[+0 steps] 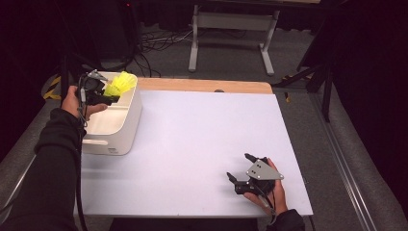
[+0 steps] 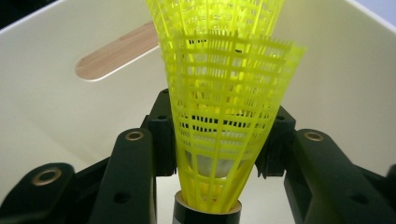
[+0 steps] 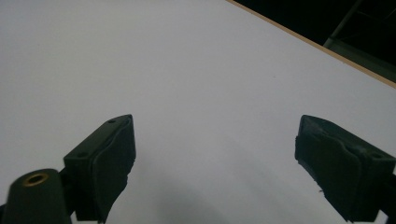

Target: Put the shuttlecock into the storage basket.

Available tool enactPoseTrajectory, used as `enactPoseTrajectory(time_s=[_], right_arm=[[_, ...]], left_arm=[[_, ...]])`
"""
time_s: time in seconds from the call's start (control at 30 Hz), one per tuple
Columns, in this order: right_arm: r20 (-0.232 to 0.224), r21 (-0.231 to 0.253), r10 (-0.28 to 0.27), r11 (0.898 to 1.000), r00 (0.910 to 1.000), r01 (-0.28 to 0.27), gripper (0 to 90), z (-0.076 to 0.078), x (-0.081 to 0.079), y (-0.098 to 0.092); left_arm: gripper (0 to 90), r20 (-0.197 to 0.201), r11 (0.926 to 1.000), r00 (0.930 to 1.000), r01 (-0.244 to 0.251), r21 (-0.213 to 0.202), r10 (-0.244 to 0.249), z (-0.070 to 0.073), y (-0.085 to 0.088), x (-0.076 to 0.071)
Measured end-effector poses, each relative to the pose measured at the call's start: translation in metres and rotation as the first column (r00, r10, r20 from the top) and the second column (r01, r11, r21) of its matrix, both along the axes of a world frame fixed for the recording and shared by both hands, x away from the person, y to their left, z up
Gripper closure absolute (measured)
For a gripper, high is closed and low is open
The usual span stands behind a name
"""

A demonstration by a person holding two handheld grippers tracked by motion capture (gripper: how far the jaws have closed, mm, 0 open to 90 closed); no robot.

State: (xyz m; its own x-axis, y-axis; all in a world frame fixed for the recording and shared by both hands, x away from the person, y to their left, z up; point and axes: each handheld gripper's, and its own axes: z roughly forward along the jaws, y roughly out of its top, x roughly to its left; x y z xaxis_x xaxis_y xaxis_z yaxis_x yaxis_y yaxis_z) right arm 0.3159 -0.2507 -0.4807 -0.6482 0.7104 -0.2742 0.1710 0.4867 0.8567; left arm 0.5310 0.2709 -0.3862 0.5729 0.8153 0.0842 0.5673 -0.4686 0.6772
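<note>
The table is the biggest thing before me, a pale white top with a strip of bare wood along its far edge at twelve o'clock. On it, at about ten o'clock from the middle, stands a white bin, open at the top, with a slot handle cut through its wall; in my left claw's view that slot shows wood-coloured against the cream inside of the bin.

My left claw hangs over the bin's open top. It holds a yellow shuttlecock by the narrow lower part of its mesh skirt: the two black pads press on the skirt from either side, so the claw stands at a middling width, clamped on the shuttlecock. The dark-banded cork sits low between the jaws, nearest the camera, and the skirt flares away from me toward the bin's far wall. In the high view the skirt points toward one o'clock, above the bin's rim.

My right claw rests at five o'clock on the table, well apart from the bin. Its jaws stand wide, pointing toward ten o'clock, with bare table between the pads and nothing touched.

Beyond the table, on the floor at twelve o'clock, stands a grey metal frame with cables beside it. I can read no writing anywhere.
</note>
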Motion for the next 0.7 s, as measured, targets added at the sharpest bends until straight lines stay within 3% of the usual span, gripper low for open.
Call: enactPoseTrajectory(time_s=[0.2,0.37,0.47,0.5,0.53,0.6,0.7], right_arm=[[-0.01,-0.004,0.006,1.0,0.9999,-0.006,13.2,-0.001,0.001,0.001],[-0.01,-0.011,0.014,1.0,0.9999,-0.014,13.2,-0.001,0.001,0.003],[-0.012,-0.01,0.017,1.0,0.9998,-0.017,13.3,-0.001,0.001,0.004],[-0.017,-0.008,0.022,1.0,0.9996,-0.023,13.2,-0.001,0.001,0.004],[-0.017,-0.008,0.022,1.0,0.9996,-0.023,13.2,-0.001,0.001,0.004],[-0.013,-0.008,0.031,0.999,0.9994,-0.031,13.2,-0.001,0.0,0.005],[-0.016,-0.009,0.035,0.999,0.9993,-0.035,13.2,-0.001,0.0,0.005]], left_arm=[[57.6,-0.039,0.9981,0.9992,0.014,0.06,-0.012,-0.004,-0.007,0.006],[53.5,-0.118,0.9945,0.9926,0.04,0.097,-0.028,-0.011,-0.013,0.012],[44.2,-0.184,0.9922,0.9824,0.057,0.111,-0.035,-0.016,-0.016,0.015],[33.9,-0.242,0.9913,0.9692,0.073,0.11,-0.044,-0.02,-0.016,0.017],[25.1,-0.242,0.9913,0.9692,0.073,0.11,-0.044,-0.02,-0.016,0.017],[21.1,-0.256,0.9838,0.9665,0.064,0.168,-0.019,-0.024,-0.019,0.017],[21.8,-0.23,0.984,0.9727,0.073,0.163,-0.034,-0.021,-0.021,0.015]])
